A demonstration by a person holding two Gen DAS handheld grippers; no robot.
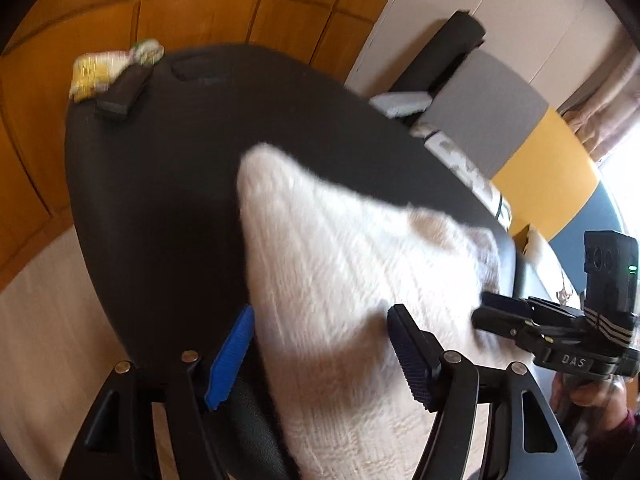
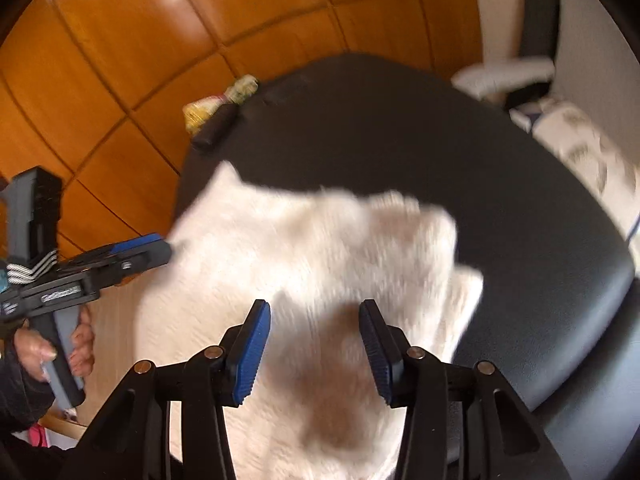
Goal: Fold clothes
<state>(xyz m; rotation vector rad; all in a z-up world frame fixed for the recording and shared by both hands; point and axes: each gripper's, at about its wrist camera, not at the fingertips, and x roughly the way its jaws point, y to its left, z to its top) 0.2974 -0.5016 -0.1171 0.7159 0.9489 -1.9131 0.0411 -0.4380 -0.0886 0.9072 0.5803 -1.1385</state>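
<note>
Both grippers, left (image 1: 320, 354) and right (image 2: 316, 350), stood with jaws apart over the sweater (image 1: 344, 264), clamping nothing; we saw it, white and fluffy with ribs, lying folded on the black table (image 1: 168, 184).

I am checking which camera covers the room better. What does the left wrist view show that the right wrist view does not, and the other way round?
Only the left wrist view shows the grey, yellow and blue panels at its right side, and the right gripper from the side.

Only the right wrist view shows the left gripper from the side, with the hand on its handle.

Both show the white knitted garment on the black table, the dark block with a yellow packet at the far corner, and wooden wall panels.
</note>
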